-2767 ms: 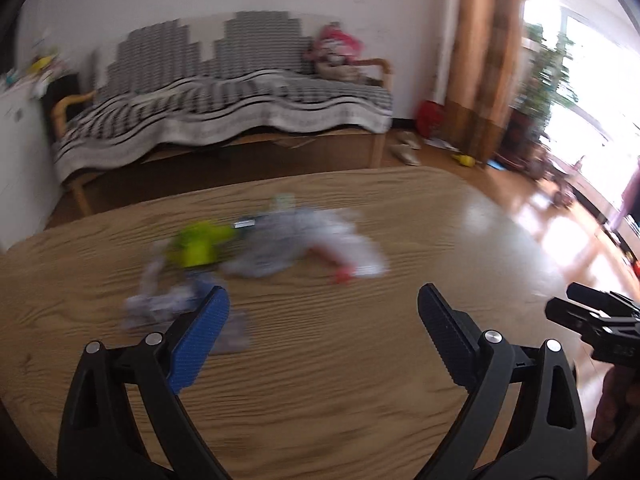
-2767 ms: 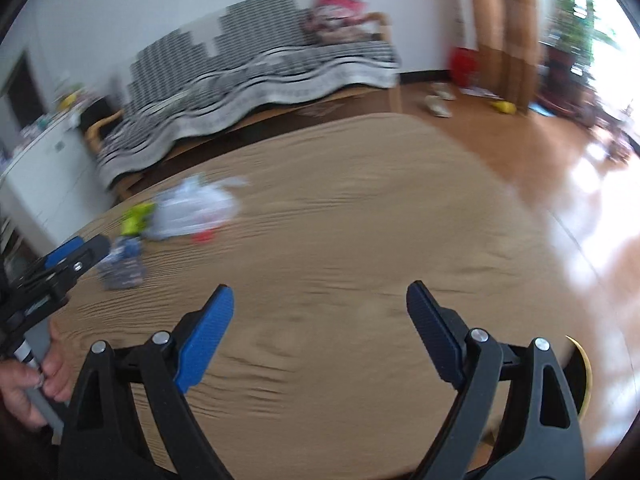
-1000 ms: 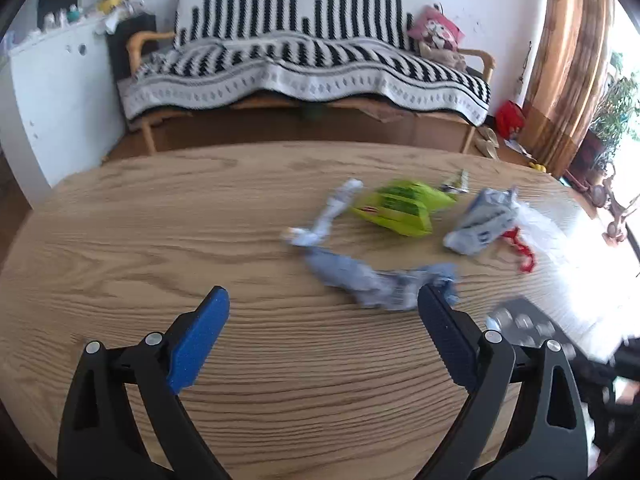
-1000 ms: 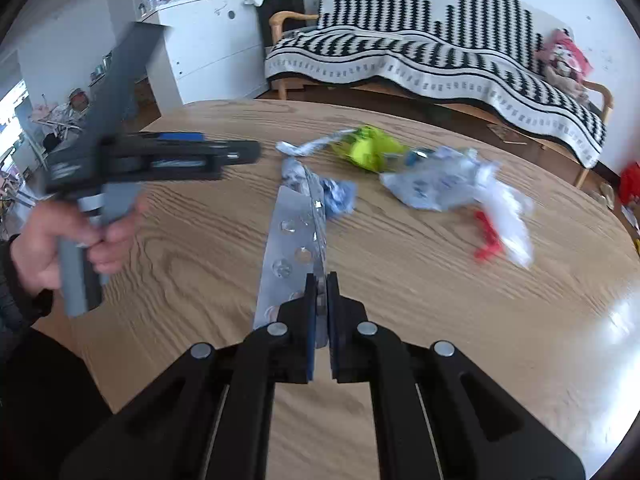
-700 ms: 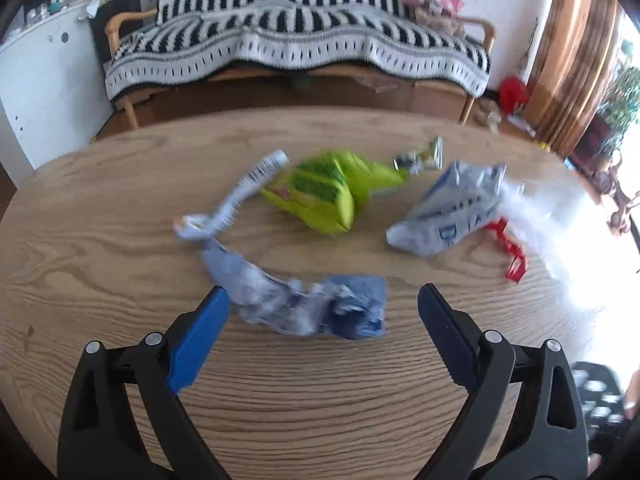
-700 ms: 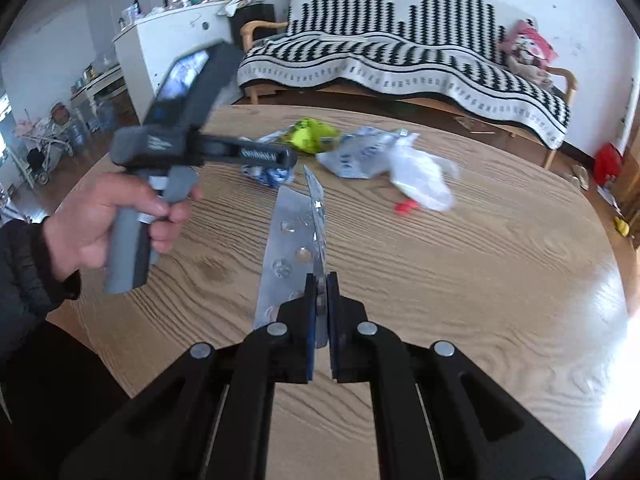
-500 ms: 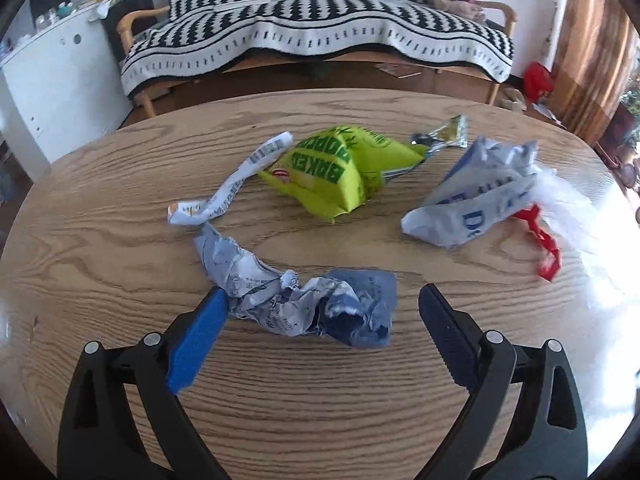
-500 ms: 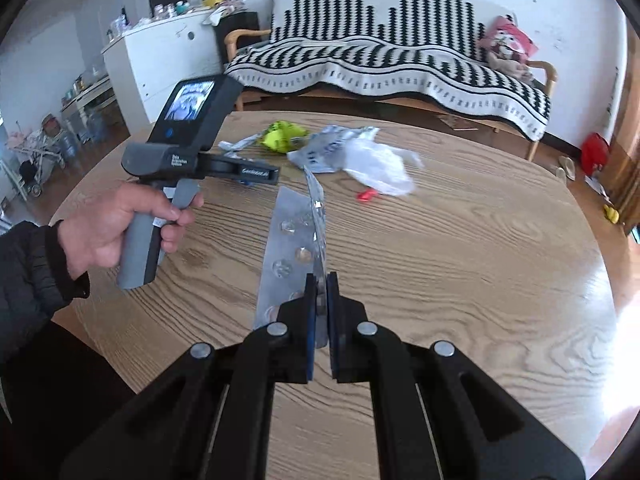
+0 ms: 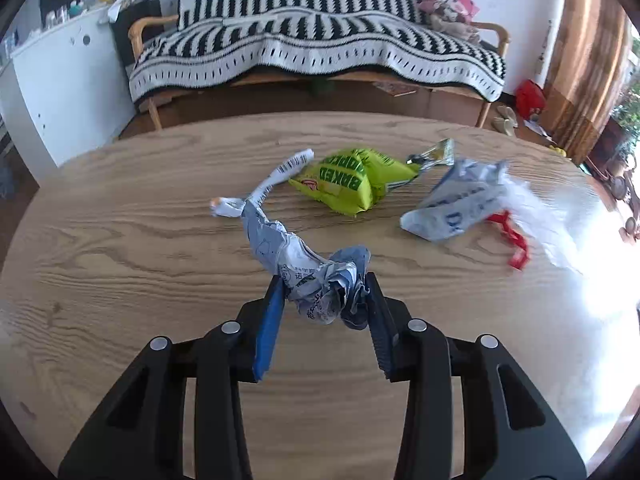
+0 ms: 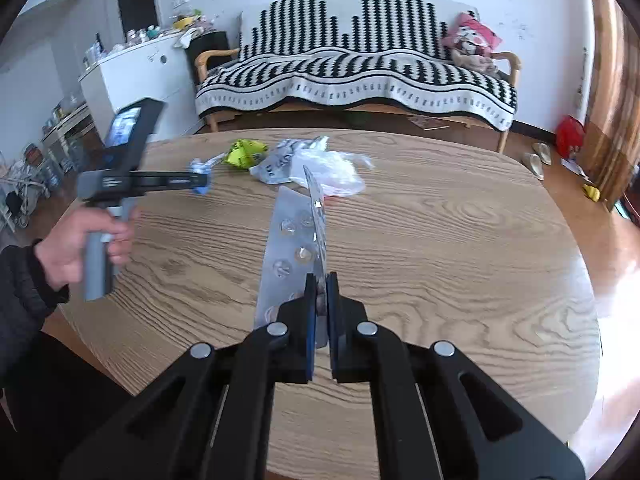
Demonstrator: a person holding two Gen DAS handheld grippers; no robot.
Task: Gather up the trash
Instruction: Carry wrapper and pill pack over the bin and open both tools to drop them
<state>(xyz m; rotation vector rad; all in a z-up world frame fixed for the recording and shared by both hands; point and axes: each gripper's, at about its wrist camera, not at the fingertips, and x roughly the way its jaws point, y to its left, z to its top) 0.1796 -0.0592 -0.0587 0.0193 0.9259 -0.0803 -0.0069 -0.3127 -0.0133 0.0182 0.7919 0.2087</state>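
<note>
On the wooden table (image 9: 120,248) my left gripper (image 9: 324,280) is closing its jaws, and both pads touch the crumpled blue-and-white wrapper (image 9: 280,248) between them. Beyond it lie a white barcode strip (image 9: 284,172), a green chip bag (image 9: 352,180), a silver candy wrapper (image 9: 436,154), a grey-white bag (image 9: 460,204), clear plastic (image 9: 540,208) and a red strip (image 9: 514,242). My right gripper (image 10: 320,280) is shut on a silver blister pack (image 10: 290,240) held above the table. In the right wrist view a hand (image 10: 80,248) holds the left gripper (image 10: 200,182) at the pile.
A striped sofa (image 9: 320,48) stands behind the table and a white cabinet (image 9: 60,92) at the left. A dark sleeve (image 10: 24,304) is at the table's near left edge (image 10: 132,364). Bare wood (image 10: 460,248) spreads to the right.
The left jaws have come in from wide open onto the crumpled wrapper after moving up to it. The right gripper, still holding the blister pack, has drawn away from the pile.
</note>
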